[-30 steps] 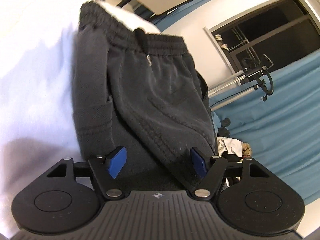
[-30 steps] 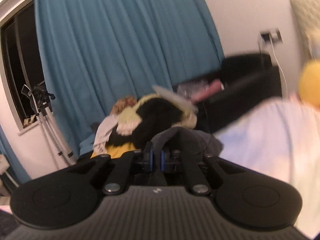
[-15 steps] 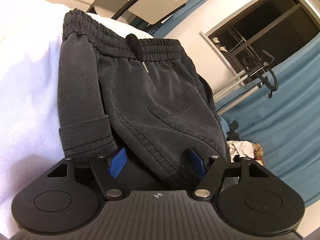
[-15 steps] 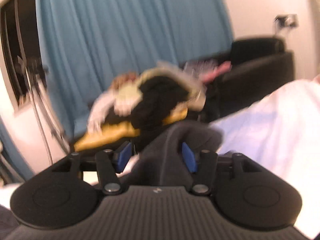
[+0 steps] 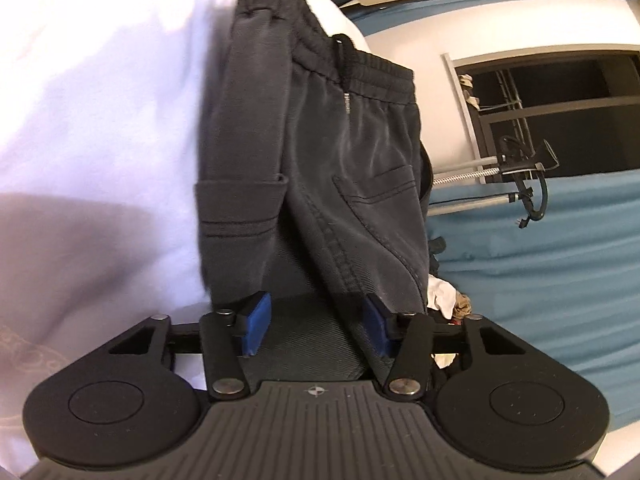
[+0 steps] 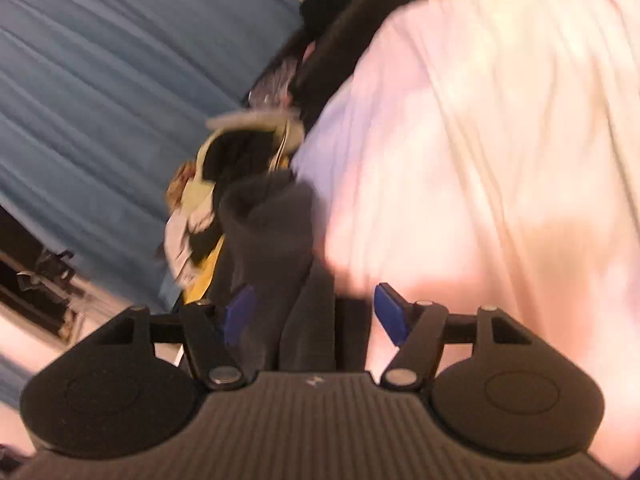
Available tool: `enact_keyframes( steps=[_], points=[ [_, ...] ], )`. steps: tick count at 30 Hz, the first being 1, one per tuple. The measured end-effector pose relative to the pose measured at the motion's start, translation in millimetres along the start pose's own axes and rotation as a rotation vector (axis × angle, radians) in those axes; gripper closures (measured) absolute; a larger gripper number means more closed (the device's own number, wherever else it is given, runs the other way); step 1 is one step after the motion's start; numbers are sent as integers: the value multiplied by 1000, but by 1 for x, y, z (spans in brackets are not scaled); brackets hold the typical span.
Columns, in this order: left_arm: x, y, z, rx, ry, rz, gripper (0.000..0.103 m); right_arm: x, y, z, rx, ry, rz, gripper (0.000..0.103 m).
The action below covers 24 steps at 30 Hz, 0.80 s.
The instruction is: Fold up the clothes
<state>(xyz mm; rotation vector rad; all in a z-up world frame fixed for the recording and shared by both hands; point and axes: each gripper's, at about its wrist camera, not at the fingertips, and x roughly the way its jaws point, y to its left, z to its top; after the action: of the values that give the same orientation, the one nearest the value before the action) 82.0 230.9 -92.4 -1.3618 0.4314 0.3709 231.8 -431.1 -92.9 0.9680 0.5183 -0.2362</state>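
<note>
The dark trousers [image 5: 320, 152] lay part-folded on the white sheet [image 5: 100, 120]. The left gripper [image 5: 316, 330] was closing around their lower fold, pads not yet pressing. The right gripper [image 6: 316, 316] stood spread, cloth loose between. Both should pinch evenly before lifting.

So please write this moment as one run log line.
left gripper: closing around dark trousers | right gripper: open, dark cloth between | surface: white sheet

Trousers [image 5: 320, 168] lie on sheet [image 5: 100, 140]; clothes pile [image 6: 224, 184] behind them, before curtain [image 6: 100, 100].
</note>
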Motion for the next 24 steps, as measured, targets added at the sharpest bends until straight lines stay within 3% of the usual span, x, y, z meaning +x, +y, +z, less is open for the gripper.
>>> enact_keyframes(
  steps=[2, 5, 10, 12, 13, 15, 18, 23, 24],
  points=[
    [4, 3, 0, -6, -4, -1, 51, 6, 2, -12, -24, 53, 8, 38],
    [12, 5, -1, 21, -12, -3, 51, 28, 7, -29, -19, 143, 57, 52],
    [22, 2, -2, 39, -29, 4, 51, 54, 21, -50, -127, 141, -3, 58],
    [25, 2, -1, 39, -32, 2, 52, 66, 14, -55, -118, 156, -25, 73],
    [26, 1, -1, 38, -34, 2, 56, 67, 11, -56, -102, 156, -22, 77],
    [28, 0, 0, 49, -36, 6, 102, 66, 6, -57, -59, 147, -3, 91],
    [20, -1, 0, 45, -95, -18, 103, 43, 22, -58, -91, 82, 35, 94],
    [-26, -27, 11, 157, -309, -158, 103, -12, 59, -60, -190, -85, 134, 96],
    [-34, -29, 15, 157, -321, -173, 103, -22, 64, -61, -194, -111, 150, 96]
  ],
)
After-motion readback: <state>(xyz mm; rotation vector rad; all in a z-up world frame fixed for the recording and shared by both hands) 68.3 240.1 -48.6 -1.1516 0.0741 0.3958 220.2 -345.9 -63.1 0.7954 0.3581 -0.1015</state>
